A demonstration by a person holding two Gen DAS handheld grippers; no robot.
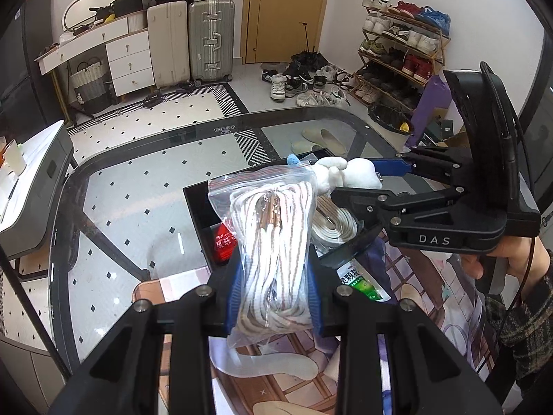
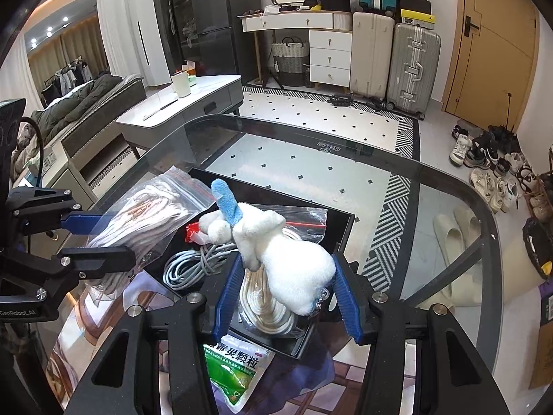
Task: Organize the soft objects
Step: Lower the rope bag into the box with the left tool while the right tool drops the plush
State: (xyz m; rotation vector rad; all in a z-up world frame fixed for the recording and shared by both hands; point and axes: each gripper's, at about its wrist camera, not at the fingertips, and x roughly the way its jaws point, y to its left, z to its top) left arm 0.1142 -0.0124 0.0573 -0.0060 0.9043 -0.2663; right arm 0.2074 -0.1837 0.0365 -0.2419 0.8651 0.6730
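My left gripper is shut on a clear zip bag of white cord, held above a black box on the glass table; the bag also shows in the right wrist view. My right gripper holds a white plush toy with a blue ear over the box; the toy shows in the left wrist view between the right gripper's jaws. The box holds another bagged white cord, a grey cable and a red packet.
A green medicine packet lies on an illustrated mat at the table's near side. The glass table's dark rim curves around. Shoes, suitcases and a low white table stand beyond.
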